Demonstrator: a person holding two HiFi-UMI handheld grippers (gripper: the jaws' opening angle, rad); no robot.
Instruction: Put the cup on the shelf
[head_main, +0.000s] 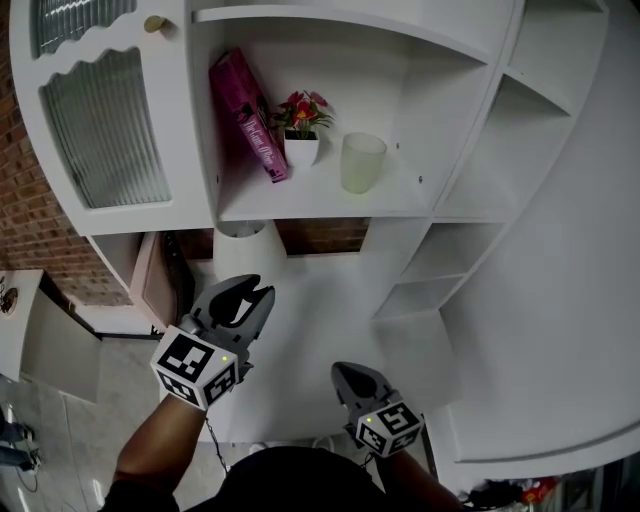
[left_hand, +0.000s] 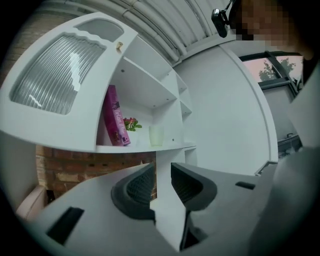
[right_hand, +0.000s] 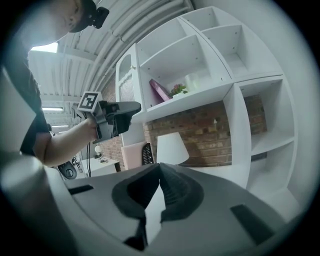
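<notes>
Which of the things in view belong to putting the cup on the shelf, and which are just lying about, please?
Belongs to the job:
cup, already standing on the shelf
left gripper, open and empty
right gripper, shut and empty

Just there:
pink book
potted flowers
white lamp
ribbed-glass cupboard door

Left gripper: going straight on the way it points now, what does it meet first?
Probably the white upright under the shelf: it shows in the gap between the jaws of the left gripper. The cup sits above that line. Depth is unclear.
</notes>
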